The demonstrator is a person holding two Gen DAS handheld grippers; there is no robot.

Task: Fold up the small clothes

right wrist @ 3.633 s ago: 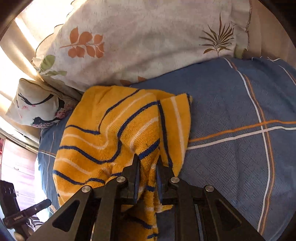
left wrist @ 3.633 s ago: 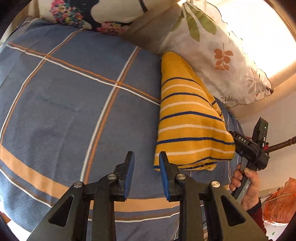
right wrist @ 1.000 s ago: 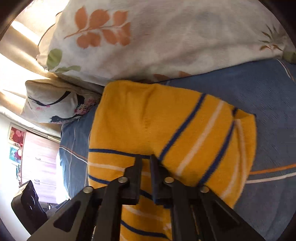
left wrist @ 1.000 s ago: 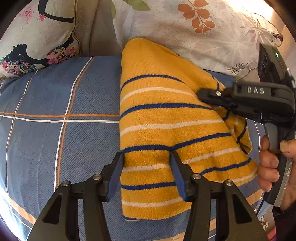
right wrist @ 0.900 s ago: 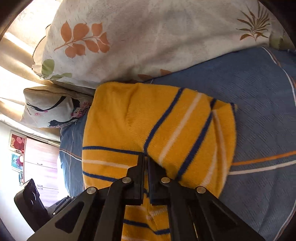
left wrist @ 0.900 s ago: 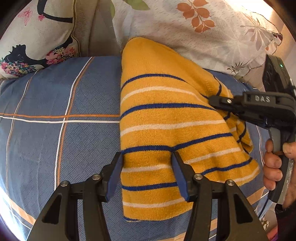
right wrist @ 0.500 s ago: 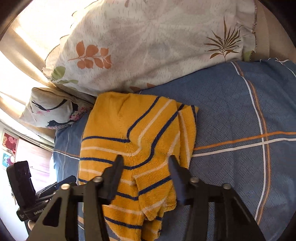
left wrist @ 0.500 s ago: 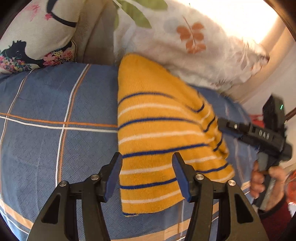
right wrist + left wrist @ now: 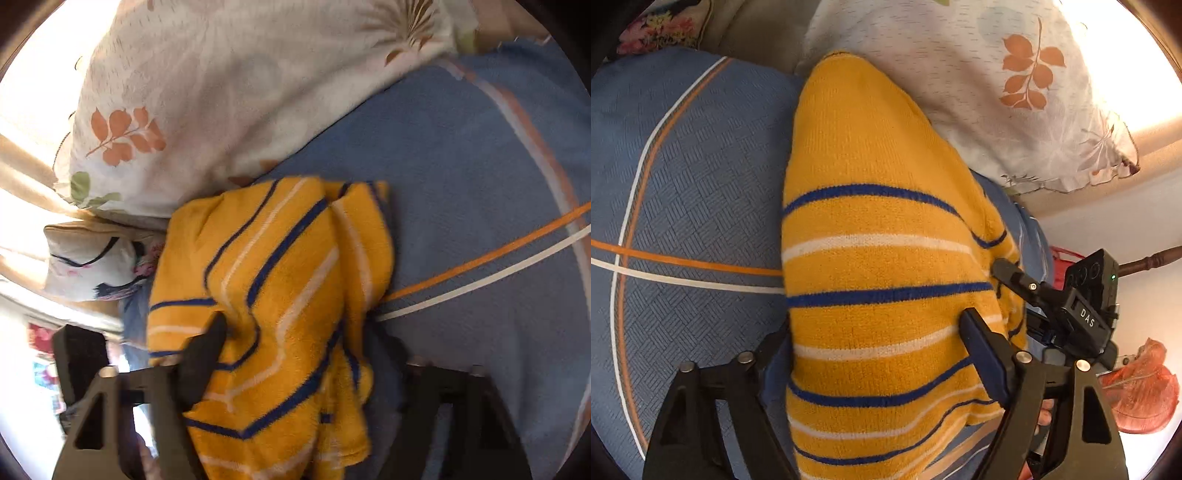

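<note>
The yellow striped sweater is lying folded on the blue checked bed, its top against the leaf-print pillow. Having let go of the cloth a moment ago, the right gripper is now spreading its fingers wide over the bunched side, though blur is hiding the far finger. The left gripper is straddling the near hem, fingers also apart and gripping nothing. The fold is probably being neatened next.
</note>
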